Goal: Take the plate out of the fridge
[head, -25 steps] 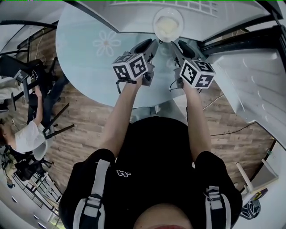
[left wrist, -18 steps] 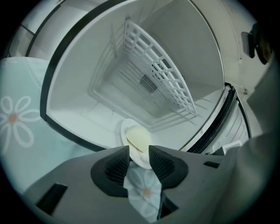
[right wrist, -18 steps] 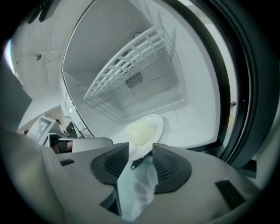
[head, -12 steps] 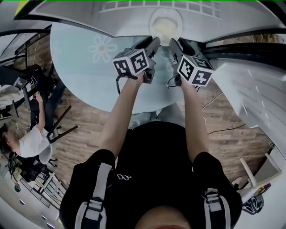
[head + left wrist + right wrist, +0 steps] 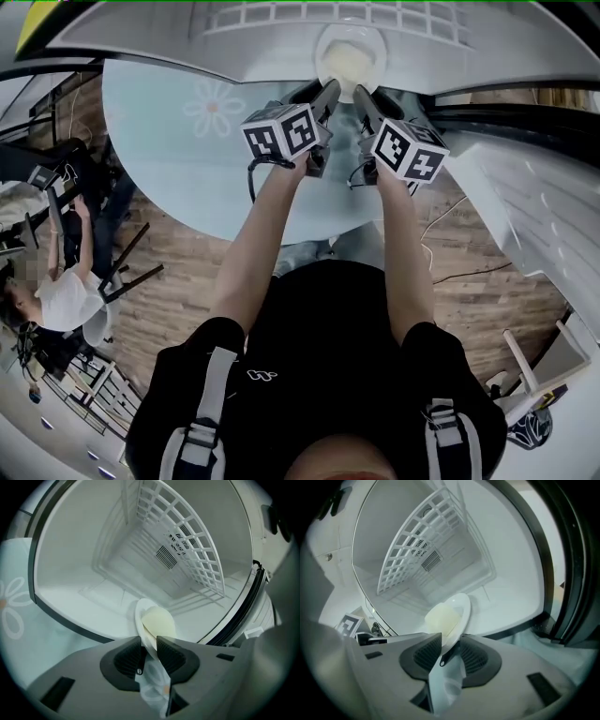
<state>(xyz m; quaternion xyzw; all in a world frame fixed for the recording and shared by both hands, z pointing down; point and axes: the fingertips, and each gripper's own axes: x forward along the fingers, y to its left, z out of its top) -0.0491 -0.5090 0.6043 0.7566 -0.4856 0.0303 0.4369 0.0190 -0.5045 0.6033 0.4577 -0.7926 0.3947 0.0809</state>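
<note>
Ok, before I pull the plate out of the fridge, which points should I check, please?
1. Left claw on plate rim: ok; it has just been closing onto it.
2. Right claw on rim: ok; also just been closing onto it.
3. Pale food block resting on plate: ok.
4. Fridge open, way out free: ok.
5. Wire shelf apart from plate: ok.
6. Grip firm enough: cannot tell.

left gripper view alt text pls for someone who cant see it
The left gripper, its jaws having just been closing, pinches the near rim of a white plate carrying a pale yellow lump, at the front of an open white fridge. A white wire rack fills the upper right.
</note>
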